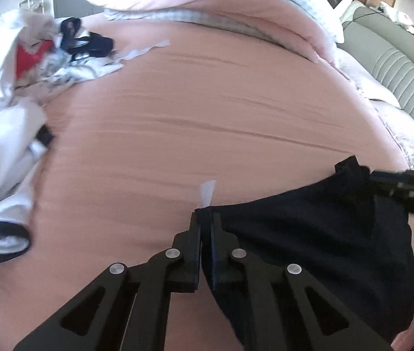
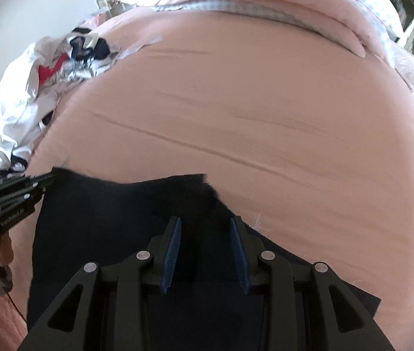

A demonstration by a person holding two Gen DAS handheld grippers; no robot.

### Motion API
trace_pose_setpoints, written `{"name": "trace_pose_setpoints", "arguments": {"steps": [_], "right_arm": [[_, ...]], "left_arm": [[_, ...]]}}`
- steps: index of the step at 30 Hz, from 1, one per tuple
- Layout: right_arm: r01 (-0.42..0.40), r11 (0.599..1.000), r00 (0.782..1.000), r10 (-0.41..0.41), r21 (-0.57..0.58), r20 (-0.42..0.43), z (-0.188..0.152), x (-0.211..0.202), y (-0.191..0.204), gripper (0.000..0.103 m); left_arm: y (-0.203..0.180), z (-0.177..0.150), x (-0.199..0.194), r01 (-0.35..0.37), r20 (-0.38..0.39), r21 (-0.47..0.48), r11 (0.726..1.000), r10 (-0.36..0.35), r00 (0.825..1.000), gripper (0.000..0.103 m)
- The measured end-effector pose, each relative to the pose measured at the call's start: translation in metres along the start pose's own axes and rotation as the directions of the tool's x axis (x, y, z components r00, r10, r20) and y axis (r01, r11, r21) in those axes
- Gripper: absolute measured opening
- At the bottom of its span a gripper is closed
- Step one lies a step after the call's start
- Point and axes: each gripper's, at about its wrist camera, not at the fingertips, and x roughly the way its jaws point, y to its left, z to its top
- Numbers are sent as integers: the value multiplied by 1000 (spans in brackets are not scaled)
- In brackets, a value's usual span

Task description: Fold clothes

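A: State of the jaws?

B: The left gripper point(image 1: 205, 219) is closed; its pads pinch the upper edge of the dark navy garment point(image 1: 309, 234) at one corner. A small white tag point(image 1: 207, 193) stands up from the cloth just beyond the fingertips. The right gripper point(image 2: 205, 225) stands partly open, with both blue pads clear of each other. Dark cloth lies between and under them, but whether the pads press on it cannot be determined.

A: Location of the garment?

B: It lies on the pink sheet of the bed point(image 1: 207, 117), at the near edge, stretched between the two grippers. In the left wrist view the right gripper reaches the garment's opposite upper corner. In the right wrist view the left gripper point(image 2: 49, 177) meets the corner at the left.

A: Surrounding items?

B: A pile of unfolded clothes point(image 1: 31, 67), white with red and navy pieces, occupies the left side of the bed. A rolled pink duvet point(image 1: 236, 5) with a grey checked border lies along the far edge. A grey padded headboard point(image 1: 397, 67) borders the right side.
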Motion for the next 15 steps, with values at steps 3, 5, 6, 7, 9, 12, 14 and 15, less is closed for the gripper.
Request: {"name": "trace_pose_setpoints", "arguments": {"steps": [3,5,6,7,9,12,14,15], "right_arm": [[22,1000,1000,-23,8,3,4,1,3,34],[12,1000,1000,-12,-2,-7,4,5,9,34],[3,1000,1000,-3,-13,-6,4,5,14,34],[-5,1000,1000,5,-24,-6,3,6,18,34],[-12,999,1000,11,-44,-11,3,8,25,34],[81,993,994,-86,-80,-65,2,30,32,34],[119,992,990,-122,-48,-74,0,33,25,36],[135,990,987,-137,-29,-81,-1,30,21,36]], "left_arm": [[9,-5,-3,-25,-13,-5,1000,25,1000,4],[11,-7,-4,-42,-22,-1,999,42,999,4],[11,-8,-6,-50,-25,2,999,50,998,4],[11,-9,-7,-59,-33,7,998,59,998,4],[10,-12,-8,-83,-58,22,996,84,995,4],[9,-15,-3,-103,-76,43,994,106,991,6],[11,-14,-3,-94,-75,21,995,95,993,6],[12,-13,-4,-85,-72,10,996,85,994,6]]}}
